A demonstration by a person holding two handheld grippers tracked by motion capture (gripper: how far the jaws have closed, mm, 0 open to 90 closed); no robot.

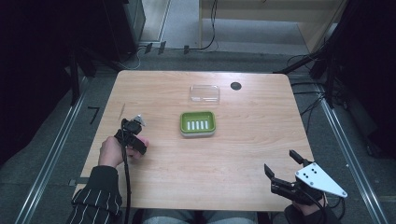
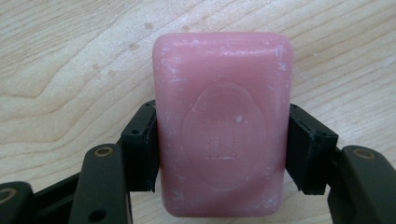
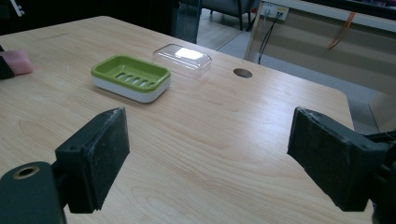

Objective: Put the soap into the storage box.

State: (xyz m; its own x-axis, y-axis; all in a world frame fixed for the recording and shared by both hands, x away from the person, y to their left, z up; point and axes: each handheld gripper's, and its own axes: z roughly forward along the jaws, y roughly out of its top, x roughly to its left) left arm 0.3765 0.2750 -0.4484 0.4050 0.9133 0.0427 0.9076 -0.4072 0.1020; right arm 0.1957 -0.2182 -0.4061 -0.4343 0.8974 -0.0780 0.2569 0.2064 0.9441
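The left gripper point(image 2: 223, 154) is clamping its jaws on the long sides of a pink rectangular soap bar point(image 2: 223, 123) over the wooden tabletop point(image 2: 60, 56), likely bound, kept level, for the green slotted soap dish point(image 1: 198, 122), while the right gripper point(image 1: 284, 169) is waiting wide open.

Pink soap point(image 2: 223, 123) between the left gripper's point(image 2: 219, 149) black jaws; green-and-white dish point(image 3: 130, 78), clear lid point(image 3: 182, 59) ahead of the right's.

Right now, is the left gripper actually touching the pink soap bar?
Touching. The left gripper view shows the left gripper with both black jaws pressed flush against the long sides of the pink soap bar, with no gap on either side.
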